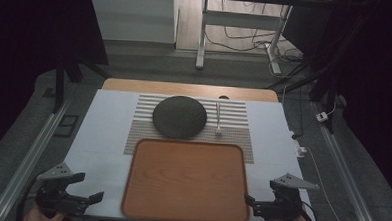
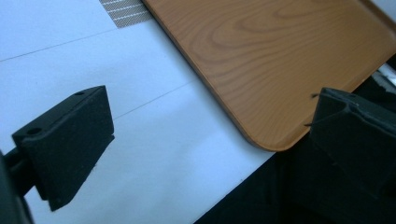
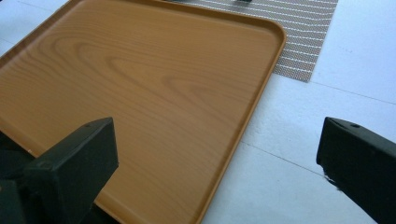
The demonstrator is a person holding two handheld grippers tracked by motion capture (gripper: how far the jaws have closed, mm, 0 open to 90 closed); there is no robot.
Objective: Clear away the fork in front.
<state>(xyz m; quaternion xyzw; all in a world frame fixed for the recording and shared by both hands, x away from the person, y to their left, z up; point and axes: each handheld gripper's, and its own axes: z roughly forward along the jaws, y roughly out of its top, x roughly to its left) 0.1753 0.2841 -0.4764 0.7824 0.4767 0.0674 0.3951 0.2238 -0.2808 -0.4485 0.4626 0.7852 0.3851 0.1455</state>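
An empty wooden tray (image 1: 186,182) lies at the near middle of the white table. Behind it a dark round plate (image 1: 179,117) rests on a striped placemat (image 1: 235,137), with a white spoon (image 1: 217,119) just to its right. My left gripper (image 1: 90,186) is open beside the tray's near left corner, with nothing between its jaws. In the left gripper view that gripper (image 2: 210,140) frames the tray's rounded corner (image 2: 275,65). My right gripper (image 1: 261,193) is open at the tray's near right corner. The right gripper view has that gripper (image 3: 215,163) spanning the tray's right rim (image 3: 254,93).
The white table cover (image 1: 103,136) has bare strips on both sides of the tray. A wooden edge (image 1: 135,85) runs along the table's far side. Metal rails flank the table, and cables (image 1: 247,42) lie on the floor beyond a desk frame.
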